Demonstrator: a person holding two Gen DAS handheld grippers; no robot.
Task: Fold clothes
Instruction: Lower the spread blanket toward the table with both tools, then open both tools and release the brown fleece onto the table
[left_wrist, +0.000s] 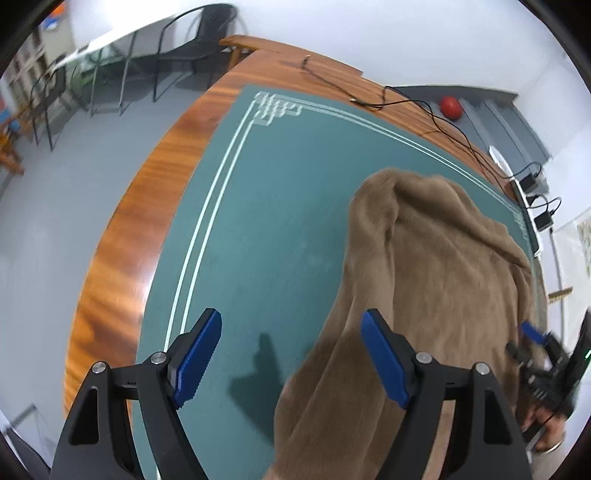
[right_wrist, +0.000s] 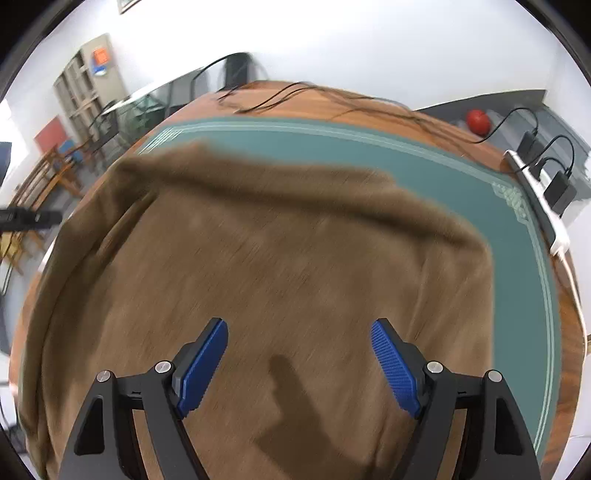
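A brown fuzzy garment (left_wrist: 436, 258) lies on a green mat (left_wrist: 269, 221) that covers a wooden table. It fills most of the right wrist view (right_wrist: 277, 277), blurred by motion. My left gripper (left_wrist: 291, 325) is open and empty, above the mat at the garment's left edge. My right gripper (right_wrist: 299, 332) is open and empty, just above the garment's middle. The right gripper also shows at the right edge of the left wrist view (left_wrist: 535, 343), beside the cloth.
The wooden table rim (left_wrist: 155, 177) rings the mat. Black cables (left_wrist: 406, 103) and a power strip with adapters (right_wrist: 546, 188) lie along the far and right edges. A red ball (left_wrist: 450, 107) sits on a grey ledge behind. Chairs (left_wrist: 184, 48) stand at the far left.
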